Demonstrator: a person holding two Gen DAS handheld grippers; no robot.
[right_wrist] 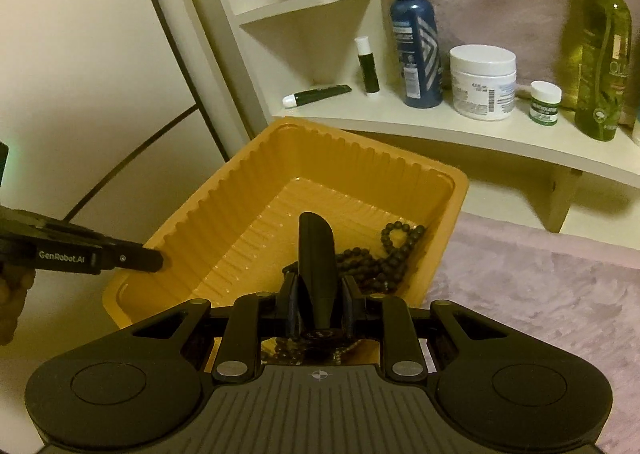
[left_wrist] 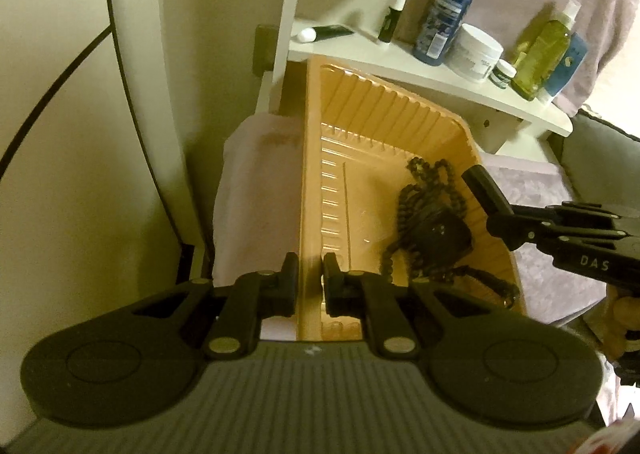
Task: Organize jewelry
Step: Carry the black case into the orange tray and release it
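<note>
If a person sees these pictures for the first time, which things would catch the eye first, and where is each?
First, the orange ribbed plastic tray on the pale cloth, below the white shelf. Dark bead necklaces lie heaped inside, toward its right side. The right gripper is shut on a black oblong object above them, while the left gripper clamps the tray's wall.

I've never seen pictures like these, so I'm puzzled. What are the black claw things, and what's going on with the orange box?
A person holds a black two-finger tool in each hand, with a camera on each. One picture looks along the left tool, which pinches the rim of the orange ribbed plastic tray. The other looks along the right tool, which grips a black strap-like piece above the tray. A dark beaded necklace lies inside. Around it lies fuzzy pink cloth.
</note>
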